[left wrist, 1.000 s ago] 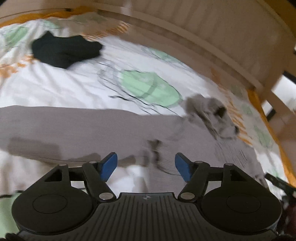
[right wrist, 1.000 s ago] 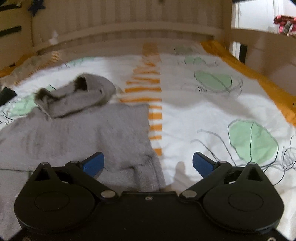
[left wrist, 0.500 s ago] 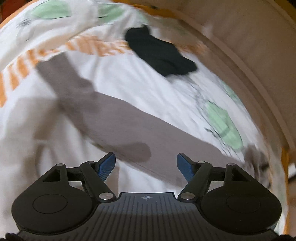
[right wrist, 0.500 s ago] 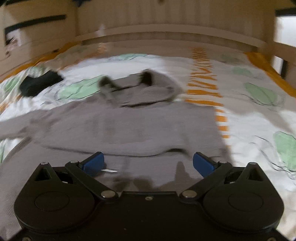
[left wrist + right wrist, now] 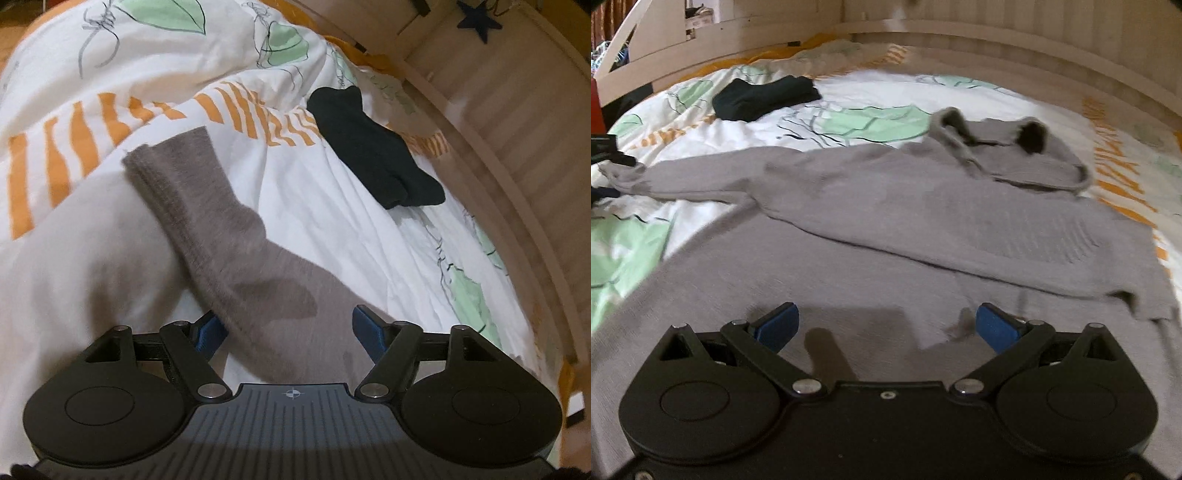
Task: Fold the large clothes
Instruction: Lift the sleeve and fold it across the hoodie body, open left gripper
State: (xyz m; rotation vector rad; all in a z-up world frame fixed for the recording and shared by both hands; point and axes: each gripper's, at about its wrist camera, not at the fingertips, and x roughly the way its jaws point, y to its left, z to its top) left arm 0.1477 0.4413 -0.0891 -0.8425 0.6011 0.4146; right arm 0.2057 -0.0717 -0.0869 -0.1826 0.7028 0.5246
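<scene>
The grey hooded sweater (image 5: pixel 923 221) lies spread on the bed (image 5: pixel 332 229), its hood at 1 o'clock in the right wrist view and one long sleeve (image 5: pixel 207 221) stretched toward 11 o'clock under the left tool (image 5: pixel 288 332). Both tools are wide and hold nothing — the right tool (image 5: pixel 886 325) hovers above the body of the sweater. I judge the step to be the sleeve fold: the left tool should next descend and pinch the sleeve near its cuff — a black garment (image 5: pixel 373 155) at 1 o'clock stays aside.
</scene>
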